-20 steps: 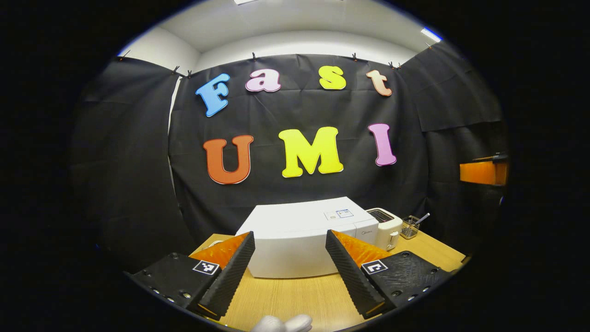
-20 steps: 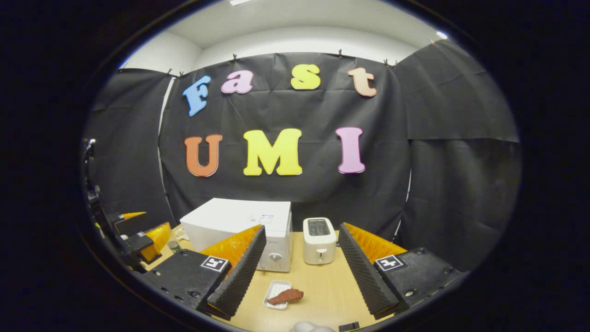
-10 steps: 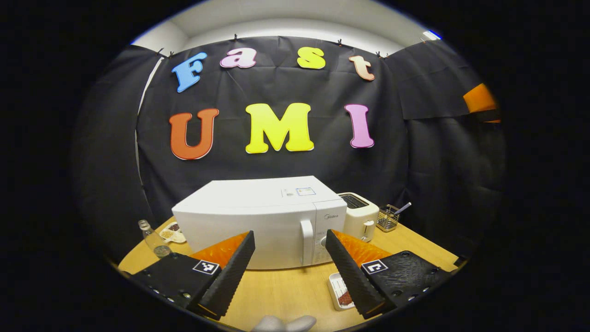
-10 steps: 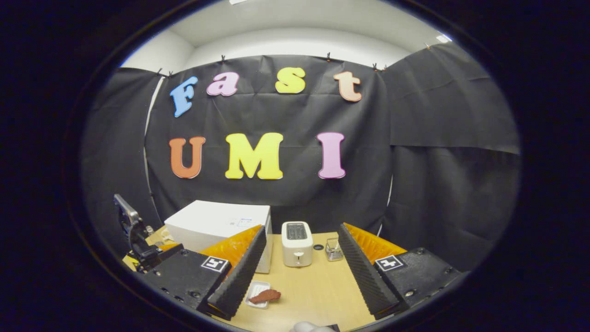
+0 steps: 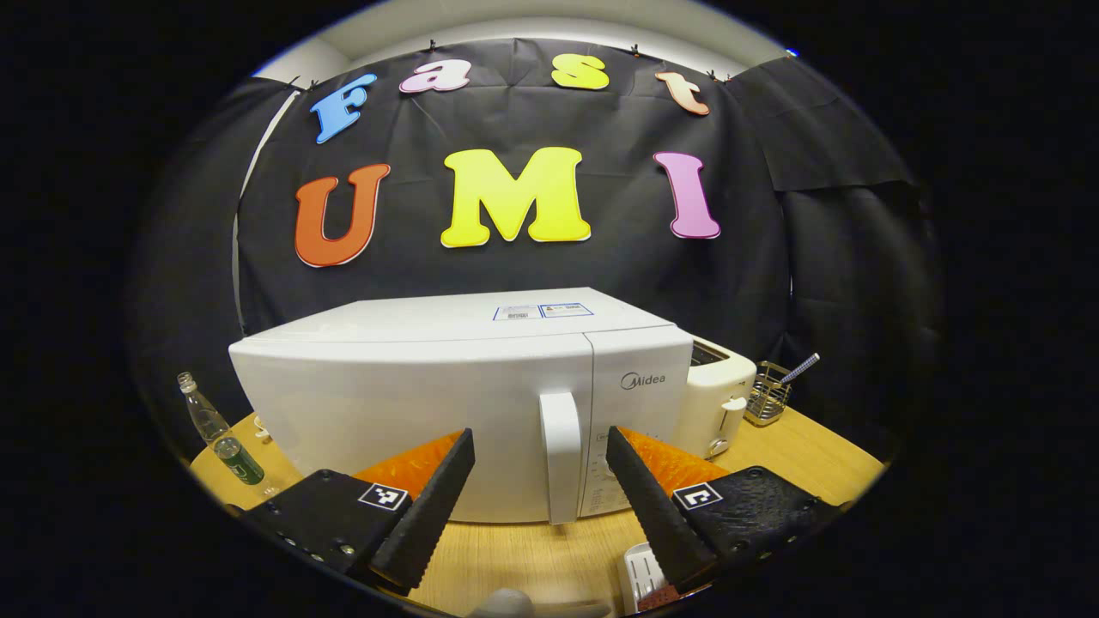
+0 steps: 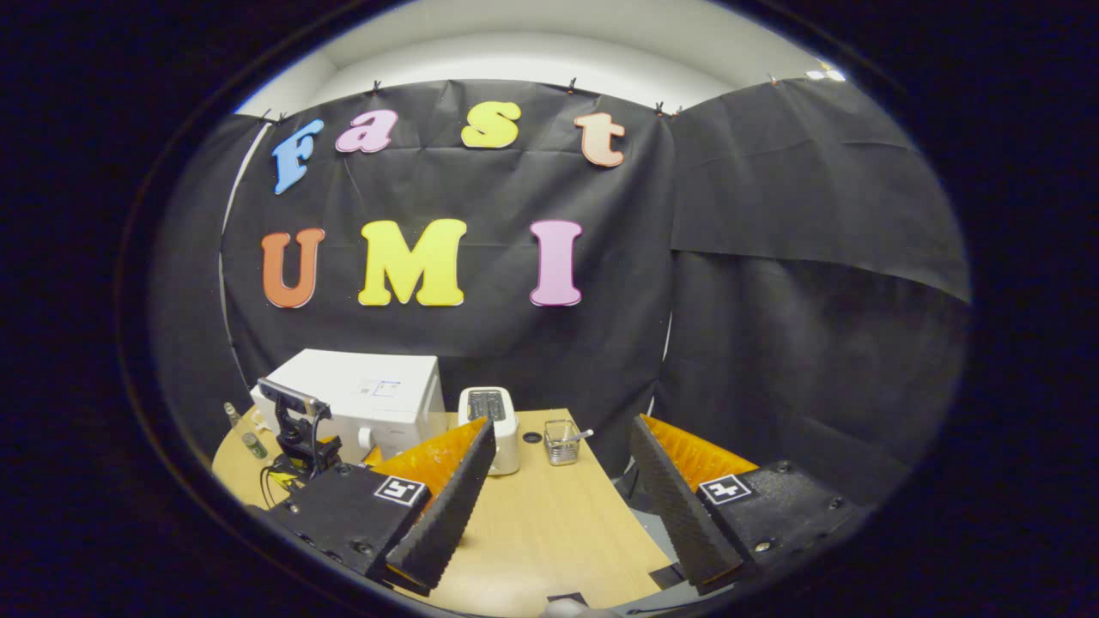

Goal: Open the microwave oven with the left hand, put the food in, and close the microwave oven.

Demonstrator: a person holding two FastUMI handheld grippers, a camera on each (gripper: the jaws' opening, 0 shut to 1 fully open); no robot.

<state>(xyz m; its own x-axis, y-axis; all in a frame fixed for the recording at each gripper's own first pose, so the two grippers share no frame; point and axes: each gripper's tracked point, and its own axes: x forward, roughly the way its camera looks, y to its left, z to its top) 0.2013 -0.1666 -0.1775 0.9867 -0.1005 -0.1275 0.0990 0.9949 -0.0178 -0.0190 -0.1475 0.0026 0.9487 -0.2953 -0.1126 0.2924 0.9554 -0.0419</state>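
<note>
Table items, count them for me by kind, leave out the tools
Microwave oven: 1
Toaster: 1
Wire basket: 1
Bottle: 1
Food tray: 1
Total: 5

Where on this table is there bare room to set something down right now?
Bare wood lies in front of the toaster and the wire basket, out to the table edge. A narrower strip runs before the microwave door. It is crowded left of the microwave by the bottle, and by the tray near the left tongs.
</note>
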